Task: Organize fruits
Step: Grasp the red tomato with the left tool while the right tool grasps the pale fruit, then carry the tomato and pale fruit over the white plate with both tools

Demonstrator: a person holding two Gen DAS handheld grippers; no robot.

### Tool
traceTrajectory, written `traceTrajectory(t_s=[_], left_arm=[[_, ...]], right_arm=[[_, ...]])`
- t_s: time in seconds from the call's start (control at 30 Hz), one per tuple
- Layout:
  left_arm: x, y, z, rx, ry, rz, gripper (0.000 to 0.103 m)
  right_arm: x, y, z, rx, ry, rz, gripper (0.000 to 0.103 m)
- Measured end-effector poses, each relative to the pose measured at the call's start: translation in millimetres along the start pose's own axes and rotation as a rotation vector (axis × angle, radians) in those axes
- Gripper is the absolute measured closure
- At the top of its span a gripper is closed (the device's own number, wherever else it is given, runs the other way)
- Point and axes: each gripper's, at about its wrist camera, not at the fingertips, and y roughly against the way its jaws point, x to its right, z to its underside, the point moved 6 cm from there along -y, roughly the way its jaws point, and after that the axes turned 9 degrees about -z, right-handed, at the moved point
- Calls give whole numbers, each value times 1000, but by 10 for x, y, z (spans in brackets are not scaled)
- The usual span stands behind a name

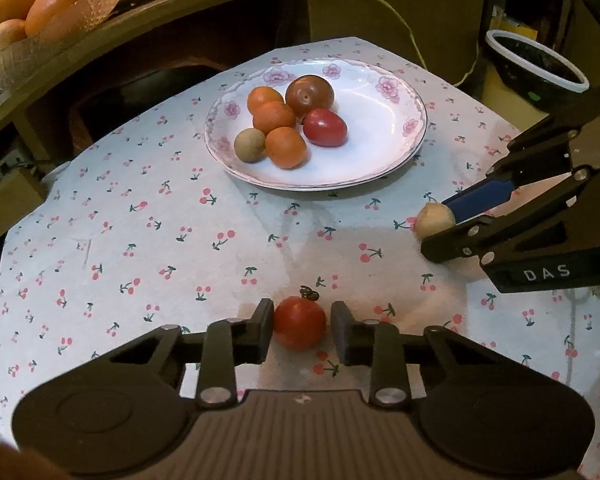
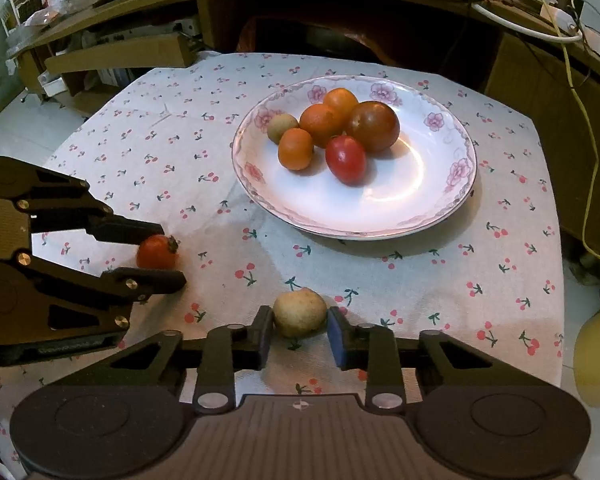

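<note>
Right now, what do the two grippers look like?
Both are black linkage frames with silver rivets and round housings either side of a ribbed grey centre. The right gripper has blue pads and white "DAS" lettering on its side; the left gripper has dark pads.

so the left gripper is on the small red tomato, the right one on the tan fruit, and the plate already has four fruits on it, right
Not quite: the plate holds six fruits, not four, as the right wrist view shows: three orange, a dark brownish one, a red one, a small tan one. The rest stands: the left gripper is on the red tomato, the right gripper on the tan fruit.
</note>
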Motion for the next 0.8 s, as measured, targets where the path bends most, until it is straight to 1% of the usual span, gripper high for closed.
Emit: traceTrajectory(t_s=[0.2, 0.4, 0.8], left_arm=[[41, 30, -69, 12, -11, -7, 70], [56, 48, -162, 28, -11, -24, 70], [70, 63, -290, 54, -11, -41, 70]], right_arm=[[-37, -8, -19, -4, 18, 9, 74], [-65, 61, -86, 28, 23, 13, 74], [-113, 114, -151, 59, 23, 10, 74]])
